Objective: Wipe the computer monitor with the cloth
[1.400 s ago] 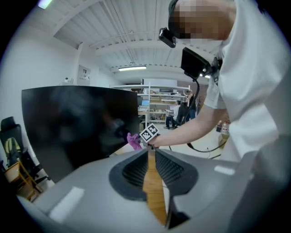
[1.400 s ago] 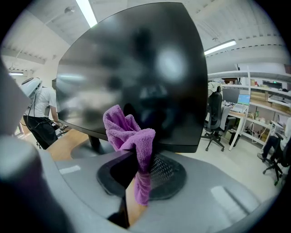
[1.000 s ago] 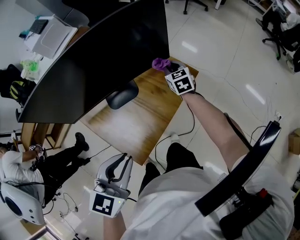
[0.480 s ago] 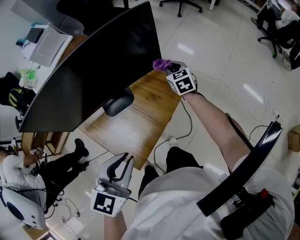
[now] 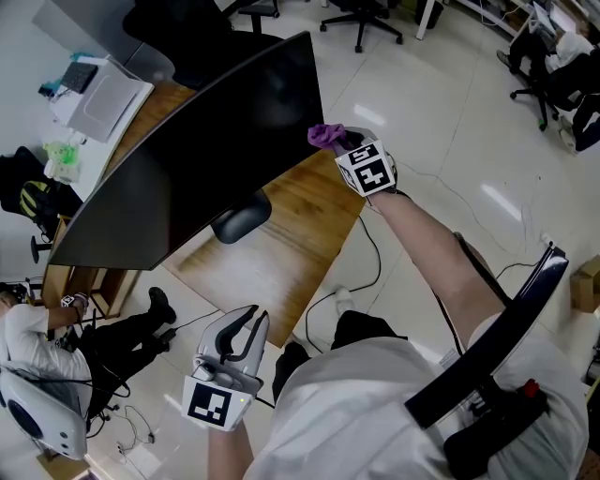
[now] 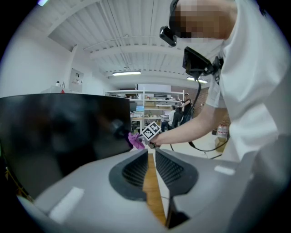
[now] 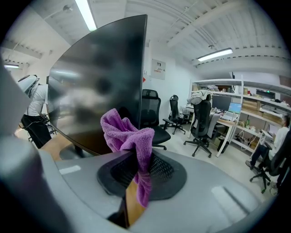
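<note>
A large dark monitor [image 5: 197, 150] stands on a wooden desk [image 5: 281, 244], its screen [image 7: 100, 86] filling the left of the right gripper view. My right gripper [image 5: 349, 148] is shut on a purple cloth [image 5: 325, 135], holding it against the screen's right edge; the cloth [image 7: 129, 136] bunches above the jaws. In the left gripper view the cloth [image 6: 135, 140] and the right gripper's marker cube [image 6: 151, 132] show far ahead. My left gripper [image 5: 246, 330] hangs low by the desk's near edge, jaws shut with nothing between them [image 6: 151, 157].
The monitor's oval foot [image 5: 241, 221] sits mid-desk. A cable [image 5: 361, 272] trails on the tiled floor. A seated person [image 5: 56, 328] is at the lower left, office chairs [image 5: 361, 19] behind the desk, and a white box [image 5: 98, 80] on the far desk end.
The right gripper with the cloth has stayed at the monitor's right edge, shifting slightly up along it. The view has tilted a little. The left gripper has barely moved.
</note>
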The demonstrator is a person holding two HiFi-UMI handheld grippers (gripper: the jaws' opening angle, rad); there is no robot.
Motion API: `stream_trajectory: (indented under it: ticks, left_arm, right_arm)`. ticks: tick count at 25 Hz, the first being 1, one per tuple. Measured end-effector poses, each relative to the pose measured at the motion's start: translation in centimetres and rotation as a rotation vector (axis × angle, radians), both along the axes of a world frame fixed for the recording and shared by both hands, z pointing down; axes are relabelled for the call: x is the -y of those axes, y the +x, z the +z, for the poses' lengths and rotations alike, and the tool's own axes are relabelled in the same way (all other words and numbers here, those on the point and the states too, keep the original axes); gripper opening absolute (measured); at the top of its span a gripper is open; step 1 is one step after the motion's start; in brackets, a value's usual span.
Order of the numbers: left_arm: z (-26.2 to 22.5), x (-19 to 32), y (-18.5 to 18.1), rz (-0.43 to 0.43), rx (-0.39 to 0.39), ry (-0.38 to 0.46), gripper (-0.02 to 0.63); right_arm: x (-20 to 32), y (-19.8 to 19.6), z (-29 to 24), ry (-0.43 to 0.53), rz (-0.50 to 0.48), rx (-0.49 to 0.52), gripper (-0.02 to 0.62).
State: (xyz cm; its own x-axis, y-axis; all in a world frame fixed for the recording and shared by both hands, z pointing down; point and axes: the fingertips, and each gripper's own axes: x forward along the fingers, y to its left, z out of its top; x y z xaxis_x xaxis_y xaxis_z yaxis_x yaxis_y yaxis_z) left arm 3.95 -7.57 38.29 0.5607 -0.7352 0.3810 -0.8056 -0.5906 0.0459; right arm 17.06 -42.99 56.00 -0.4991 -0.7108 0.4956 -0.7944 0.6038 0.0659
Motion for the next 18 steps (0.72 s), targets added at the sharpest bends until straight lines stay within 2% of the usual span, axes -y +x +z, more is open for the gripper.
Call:
stream_trajectory:
  ticks: [18]
  left_arm:
    - [-1.9, 1.1, -1.1, 0.026, -0.014, 0.086, 0.071]
  right_arm:
    - [1.2, -0.1, -10.4, 0.128, -0.003, 0.049, 0.048]
